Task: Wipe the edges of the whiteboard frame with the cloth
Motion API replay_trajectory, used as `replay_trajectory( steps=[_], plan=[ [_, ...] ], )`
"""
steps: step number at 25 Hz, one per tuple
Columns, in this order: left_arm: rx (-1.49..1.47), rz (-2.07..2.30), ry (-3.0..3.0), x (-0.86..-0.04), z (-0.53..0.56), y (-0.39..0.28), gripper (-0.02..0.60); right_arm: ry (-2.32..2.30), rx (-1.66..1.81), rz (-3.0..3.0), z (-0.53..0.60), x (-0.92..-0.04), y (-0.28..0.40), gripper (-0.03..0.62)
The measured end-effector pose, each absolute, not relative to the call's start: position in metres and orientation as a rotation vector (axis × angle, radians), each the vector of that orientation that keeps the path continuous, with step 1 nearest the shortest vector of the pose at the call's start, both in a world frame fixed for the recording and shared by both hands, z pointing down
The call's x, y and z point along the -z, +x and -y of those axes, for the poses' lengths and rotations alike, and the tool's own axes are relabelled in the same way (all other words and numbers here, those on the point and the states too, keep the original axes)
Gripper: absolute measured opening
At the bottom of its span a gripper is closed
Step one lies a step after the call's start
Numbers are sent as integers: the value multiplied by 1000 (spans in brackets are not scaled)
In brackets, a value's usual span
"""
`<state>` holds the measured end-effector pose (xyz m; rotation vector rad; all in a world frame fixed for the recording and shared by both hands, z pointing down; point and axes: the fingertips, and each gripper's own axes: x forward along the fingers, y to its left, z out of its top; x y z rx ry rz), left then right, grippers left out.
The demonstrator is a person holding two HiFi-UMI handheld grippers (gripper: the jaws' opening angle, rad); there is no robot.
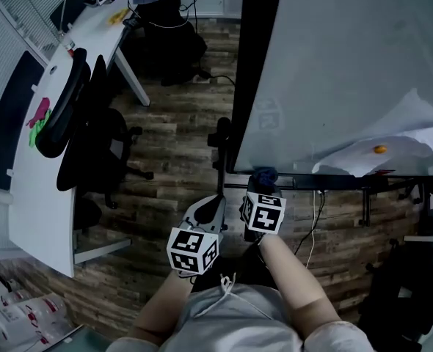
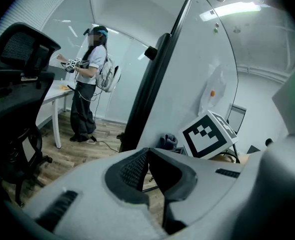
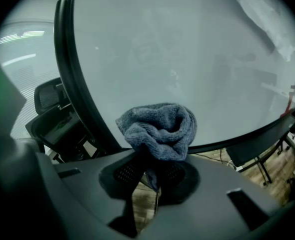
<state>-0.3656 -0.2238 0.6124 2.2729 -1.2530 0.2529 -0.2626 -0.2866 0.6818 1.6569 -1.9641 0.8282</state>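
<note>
Over at the left stands a smooth white desk [image 1: 33, 196] with a curved edge, and beside it a black chair [image 1: 77, 123] with a mesh back. The floor [image 1: 172, 138] is wood-look plank, brown and streaky.

The left gripper [image 2: 147, 153] hangs low in front of the person, well short of the board. Its ribbed dark pads are pressed together at the tip with nothing between them, so it looks idle for now.

Next comes the frame [image 1: 257, 72], a slim, hard black rail running up the board's left side and along the bottom. The right gripper [image 3: 152, 165] is clenched on the cloth [image 3: 160, 129], a grey-blue terry rag bunched into a soft lump above the jaws. It sits right at the frame's lower left corner, though the light is dim and I can't be sure it touches the rail.

The whiteboard [image 1: 348, 64] is a big, glossy pale sheet, tilted on its stand. At its lower right a crumpled white paper [image 1: 415, 134] is pinned by a small orange magnet [image 1: 379, 149].

As for progress, I'd say the wiping is at or near its start: the cloth is gripped and brought to the corner, but no stretch of rail looks any cleaner than another, and both the long left edge and the bottom edge lie ahead
</note>
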Motion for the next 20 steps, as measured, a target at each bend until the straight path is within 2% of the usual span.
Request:
replay_trajectory(
  steps=[12, 20],
  plan=[
    [-239, 1286, 2255, -616, 221, -427, 18, 1582, -853, 2010, 287, -677, -343, 67],
    [-262, 1228, 2341, -606, 207, -429, 18, 1523, -806, 2057, 277, -663, -358, 67]
  ],
)
